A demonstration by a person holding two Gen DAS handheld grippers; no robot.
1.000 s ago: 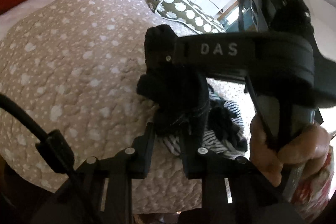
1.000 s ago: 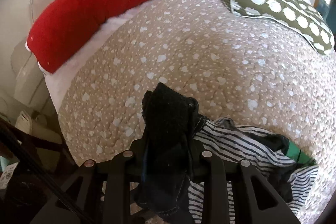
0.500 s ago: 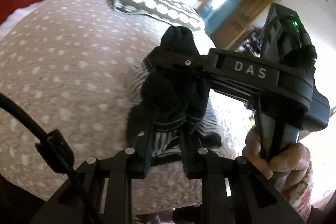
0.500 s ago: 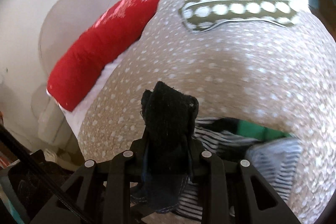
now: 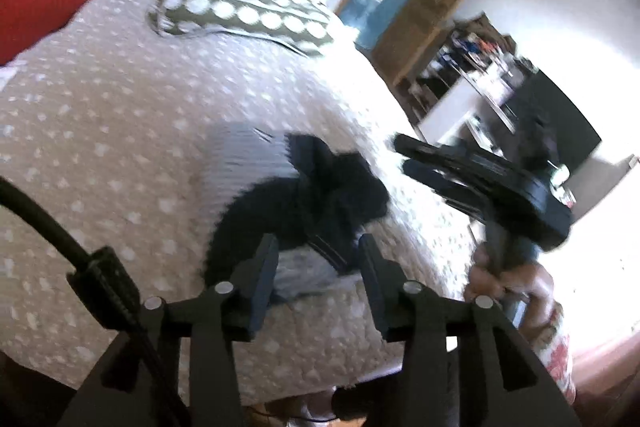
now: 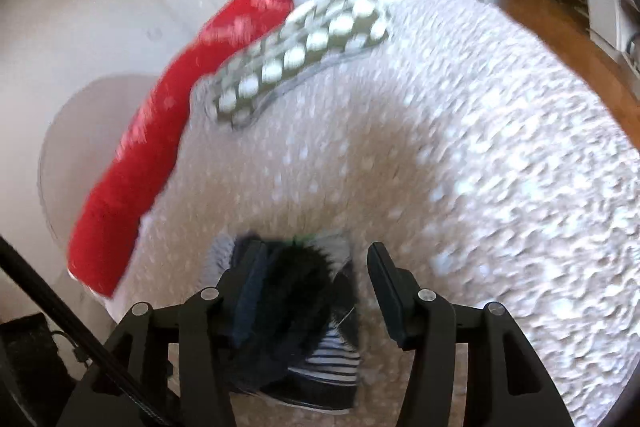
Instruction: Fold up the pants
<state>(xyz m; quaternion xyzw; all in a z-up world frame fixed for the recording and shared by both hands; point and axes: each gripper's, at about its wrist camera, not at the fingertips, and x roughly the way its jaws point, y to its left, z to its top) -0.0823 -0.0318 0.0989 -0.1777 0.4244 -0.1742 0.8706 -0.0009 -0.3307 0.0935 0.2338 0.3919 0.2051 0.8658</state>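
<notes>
Both the left gripper [image 5: 316, 259] and right gripper [image 6: 316, 267], jaws just sprung apart, release the striped pants [image 5: 256, 163], which drop in a bundle onto the spotted quilt [image 5: 100, 115], apparently one fold completed.

Crumpled black-and-striped pants [image 5: 296, 195] heaped on the bedspread [image 5: 120, 131]

**Rig appearance, both grippers**

We see matte black linkage arms with silver round screw heads on the left gripper [image 5: 316, 279] and the right gripper [image 6: 316, 291]. Finger pads [image 5: 262, 279] look dark blue-grey. A black cable [image 5: 40, 223] runs to a ribbed black connector at left. The person's hand [image 5: 516, 287] shows a red-and-white floral sleeve [image 5: 560, 355].
</notes>
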